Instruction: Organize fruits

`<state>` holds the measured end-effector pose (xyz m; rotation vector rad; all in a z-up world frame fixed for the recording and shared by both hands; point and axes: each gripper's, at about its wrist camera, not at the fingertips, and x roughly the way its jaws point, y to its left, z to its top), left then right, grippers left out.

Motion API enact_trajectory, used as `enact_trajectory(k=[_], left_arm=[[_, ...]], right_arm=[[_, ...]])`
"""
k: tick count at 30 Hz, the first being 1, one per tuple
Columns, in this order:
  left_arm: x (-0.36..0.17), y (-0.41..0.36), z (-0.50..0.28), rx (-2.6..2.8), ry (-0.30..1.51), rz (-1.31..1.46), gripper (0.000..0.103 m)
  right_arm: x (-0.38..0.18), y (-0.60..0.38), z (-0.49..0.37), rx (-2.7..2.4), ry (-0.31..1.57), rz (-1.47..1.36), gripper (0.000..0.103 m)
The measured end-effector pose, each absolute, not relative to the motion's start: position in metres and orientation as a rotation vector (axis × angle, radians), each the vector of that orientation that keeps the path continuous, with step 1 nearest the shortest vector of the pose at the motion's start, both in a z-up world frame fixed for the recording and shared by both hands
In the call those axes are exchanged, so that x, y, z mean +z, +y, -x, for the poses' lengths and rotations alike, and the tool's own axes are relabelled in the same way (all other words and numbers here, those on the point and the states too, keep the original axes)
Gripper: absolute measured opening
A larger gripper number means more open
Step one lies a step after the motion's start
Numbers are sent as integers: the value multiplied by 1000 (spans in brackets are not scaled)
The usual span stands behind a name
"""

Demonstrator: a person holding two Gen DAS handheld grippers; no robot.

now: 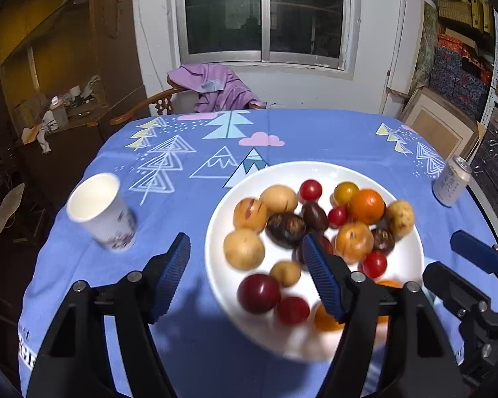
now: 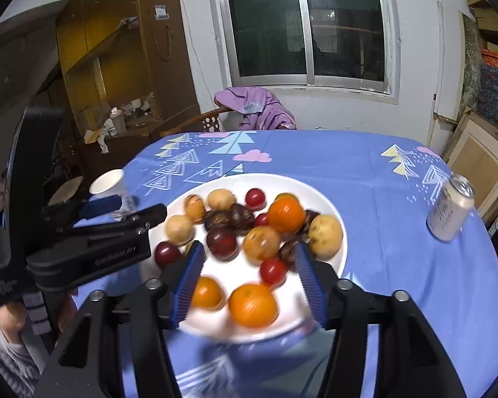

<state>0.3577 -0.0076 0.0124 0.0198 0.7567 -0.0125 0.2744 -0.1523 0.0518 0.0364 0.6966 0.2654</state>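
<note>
1. Plainly, all the fruits (image 2: 245,232) lay mixed on the white plate (image 2: 340,255) at the tabletop's (image 2: 381,165) centre; sorted or not, unclear.
2. Right gripper (image 2: 249,280) hovered wide-jawed and empty at the plate's 6 o'clock rim; left gripper (image 1: 245,273), likewise wide, at 8 o'clock.
3. Any pick wanted one outlying fruit, gently pinched, since the round ones would probably roll.

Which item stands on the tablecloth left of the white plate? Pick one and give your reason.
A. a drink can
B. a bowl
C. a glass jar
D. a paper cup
D: a white paper cup stands left of the plate; the drink can stands to its right.
</note>
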Motion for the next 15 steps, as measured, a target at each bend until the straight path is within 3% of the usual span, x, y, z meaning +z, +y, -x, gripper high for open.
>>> enact_trajectory(k=[7, 15], left_arm=[[6, 10, -289, 27, 731, -16, 70], [-8, 21, -230, 66, 694, -28, 78]], right_arm=[[55, -151, -219, 271, 666, -89, 66], [34, -154, -170, 243, 657, -110, 69]])
